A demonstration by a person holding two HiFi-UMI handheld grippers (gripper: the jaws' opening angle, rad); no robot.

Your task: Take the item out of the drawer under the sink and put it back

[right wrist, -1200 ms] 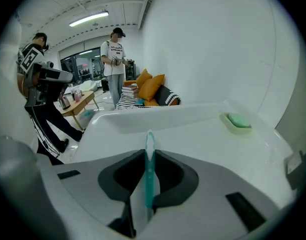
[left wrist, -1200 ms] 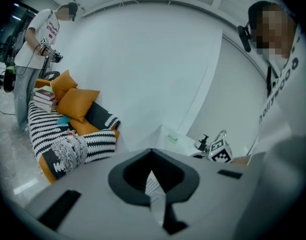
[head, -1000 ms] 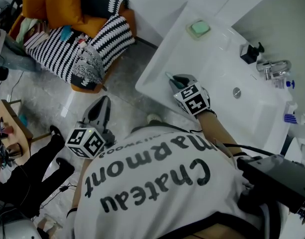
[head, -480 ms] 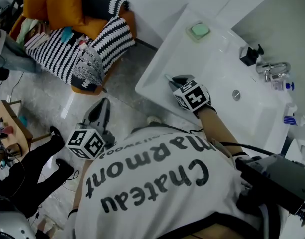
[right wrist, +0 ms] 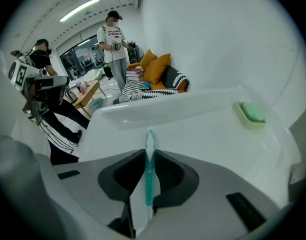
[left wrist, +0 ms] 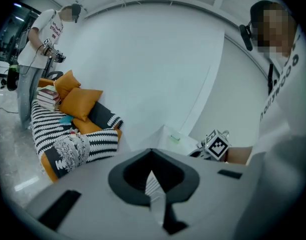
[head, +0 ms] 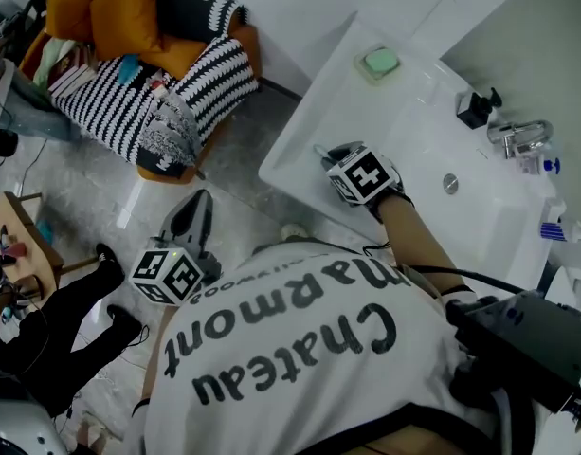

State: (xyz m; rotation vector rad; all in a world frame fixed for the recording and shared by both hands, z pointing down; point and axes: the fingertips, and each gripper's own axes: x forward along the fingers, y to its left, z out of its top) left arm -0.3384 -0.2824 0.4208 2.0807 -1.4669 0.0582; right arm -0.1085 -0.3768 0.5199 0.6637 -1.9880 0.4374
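My right gripper [head: 330, 155] is over the near-left part of the white sink counter [head: 299, 140], pointing steeply down. It is shut on a slim teal and white toothbrush [right wrist: 149, 159], which stands upright between the jaws of this right gripper [right wrist: 146, 186], with its tip [head: 320, 148] sticking out past them. Over the floor left of the person's body hangs my left gripper [head: 197, 209]. In its own view the left gripper [left wrist: 153, 185] is shut, with nothing in it. No drawer under the sink shows in any view.
A green soap in a dish [head: 378, 62] lies at the counter's back; drain [head: 450, 183] and faucet [head: 517, 133] are to the right. A sofa with striped and orange cushions [head: 148, 55] stands left, with a wooden table [head: 25, 245] nearer. A person [right wrist: 113, 41] stands beyond the sofa.
My right gripper has tipped a little with the toothbrush and its marker cube sits slightly higher in the head view. The left gripper has kept still.
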